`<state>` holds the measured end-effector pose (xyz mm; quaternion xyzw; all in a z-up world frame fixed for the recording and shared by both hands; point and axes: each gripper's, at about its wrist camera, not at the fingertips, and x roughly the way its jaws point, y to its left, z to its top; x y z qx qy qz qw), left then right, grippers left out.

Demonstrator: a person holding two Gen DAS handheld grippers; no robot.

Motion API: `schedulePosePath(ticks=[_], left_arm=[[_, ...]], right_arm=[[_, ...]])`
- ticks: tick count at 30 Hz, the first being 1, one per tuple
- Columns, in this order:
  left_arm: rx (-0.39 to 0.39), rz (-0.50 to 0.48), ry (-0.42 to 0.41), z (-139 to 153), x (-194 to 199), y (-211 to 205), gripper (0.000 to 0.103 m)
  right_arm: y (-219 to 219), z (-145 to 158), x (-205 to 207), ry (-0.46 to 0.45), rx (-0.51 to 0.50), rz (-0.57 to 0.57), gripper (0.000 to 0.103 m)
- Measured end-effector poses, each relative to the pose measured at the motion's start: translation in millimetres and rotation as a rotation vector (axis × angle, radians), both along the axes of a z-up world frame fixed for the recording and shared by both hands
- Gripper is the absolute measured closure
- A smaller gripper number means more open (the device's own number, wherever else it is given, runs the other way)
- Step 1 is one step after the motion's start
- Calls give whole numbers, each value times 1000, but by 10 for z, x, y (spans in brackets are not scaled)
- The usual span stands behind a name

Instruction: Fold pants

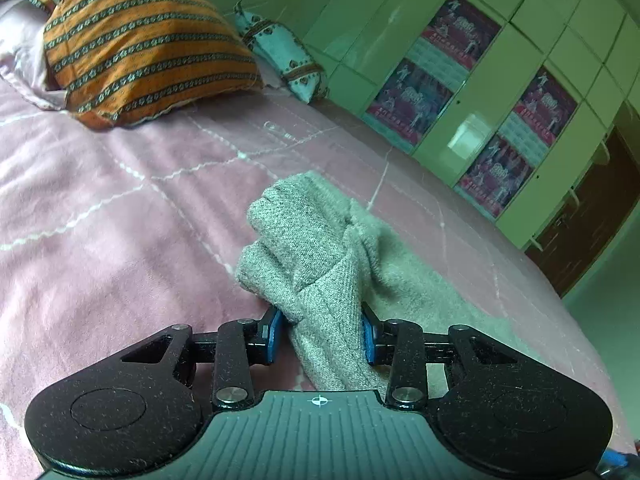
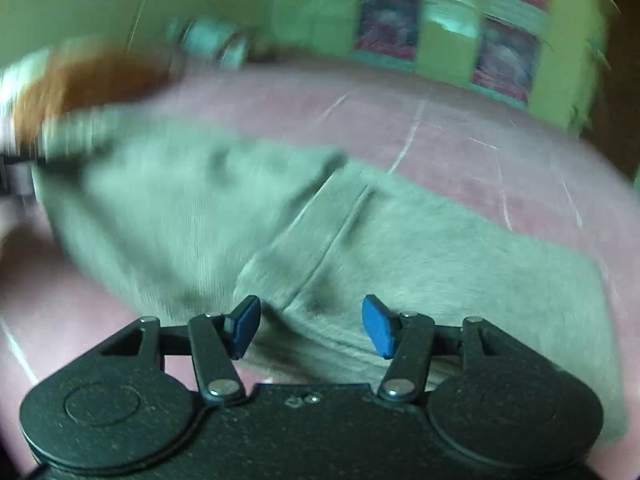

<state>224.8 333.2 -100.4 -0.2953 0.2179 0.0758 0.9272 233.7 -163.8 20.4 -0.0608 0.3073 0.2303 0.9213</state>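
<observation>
While the pants lie on the bed, both grippers are low over the grey cloth.

Pants: the grey knitted pants point(image 1: 316, 248) rest on the pink bed cover point(image 1: 120, 200), bunched into thick folds in the left wrist view and spread wider and flatter in the right wrist view point(image 2: 420, 240).

Left gripper: the left gripper point(image 1: 323, 334) is clenched on a thick fold of the pants; both blue pads point(image 1: 274, 334) press into the cloth from the two sides, and the fold runs up between them and toward the camera.

Right gripper: the right gripper point(image 2: 311, 326) is released; its blue pads point(image 2: 378, 326) stand apart from each other above the pants, with a seam of the cloth under the gap, and they pinch nothing.

Sharpness: the right wrist view is strongly blurred, so the dark shape at its left edge is perhaps the other gripper, but I cannot tell.

Bed: the pink cover has thin white stitched lines across it.

Pillows: an orange striped pillow point(image 1: 140, 48) lies at the far end of the bed, well apart from the pants, and a pale patterned pillow point(image 1: 284, 56) lies just beside it.

Cupboards: green cupboards point(image 1: 500, 92) with red and dark posters on the doors stand beyond the bed.
</observation>
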Motion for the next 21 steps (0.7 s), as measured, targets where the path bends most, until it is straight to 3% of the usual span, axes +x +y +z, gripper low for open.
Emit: schedulePosePath(ticks=[4,7,10,13,17,21], left_arm=[[50,-36,-73,215,-62,-114,68],[188,-116,-122,506,-50,-408,68],[346,-255,-162,806,11,-899,68],[430,-362,-187,1018,125,-1473,68],[422,-473,-208,1121,246,-2292,68],[346,-630,-228,988,211,-3166,65]], right_arm=[[-608,171,-8,9,136,-90,48],[-1093,240,-3,0,211,-177,48],[-1563,232,31,27,312,-273,48],[-1895,184,70,60,390,-355,48],[-2267,116,21,66,457,-421,48],[-2599,104,-58,57,486,-471,48]])
